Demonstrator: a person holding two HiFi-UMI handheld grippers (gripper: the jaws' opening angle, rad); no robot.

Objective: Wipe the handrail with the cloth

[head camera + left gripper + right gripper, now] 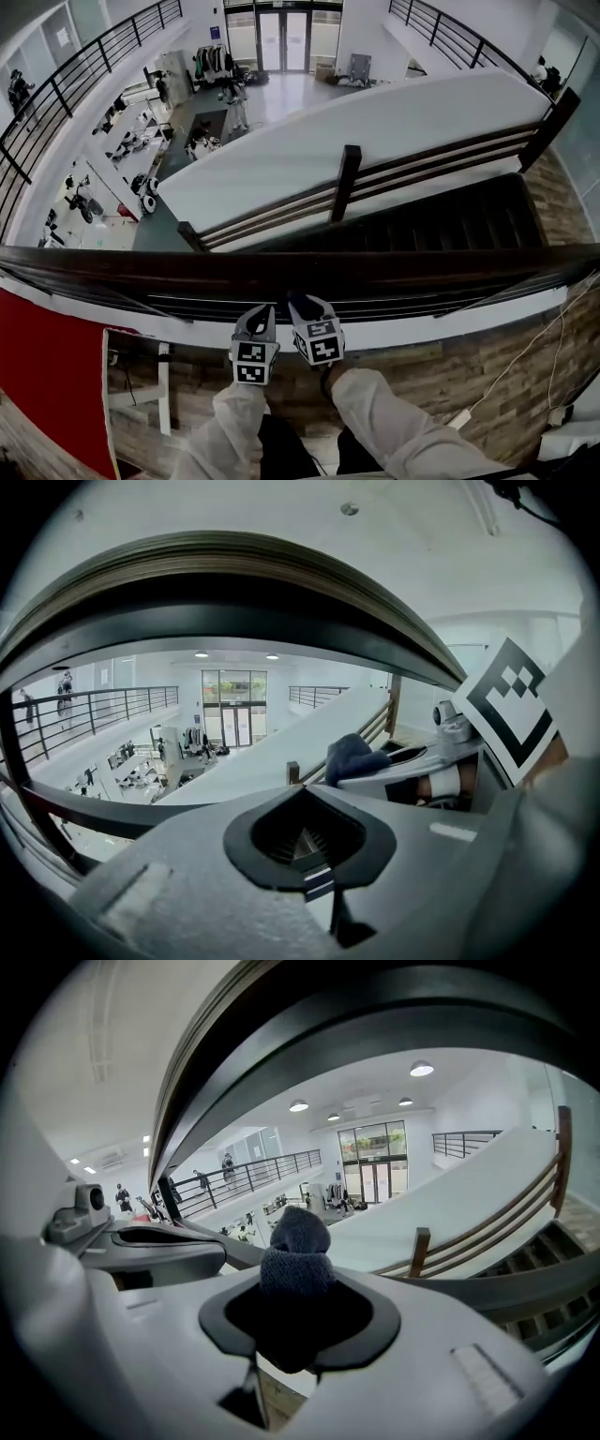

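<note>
Grey-blue, one cloth (298,1251) is clenched in the jaws of the right gripper (302,311), near the one dark handrail (300,267). Two grippers are held side by side, pointed towards the rail. The left gripper (265,317) is pressed closed, with nothing in it.

Bunched dark-blue cloth (297,1258) sits near the dark handrail (422,265).

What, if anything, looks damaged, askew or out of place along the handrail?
Nothing stands out. The handrail runs unbroken, and the cloth sits bunched in the right gripper; the left gripper is shut and empty.
</note>
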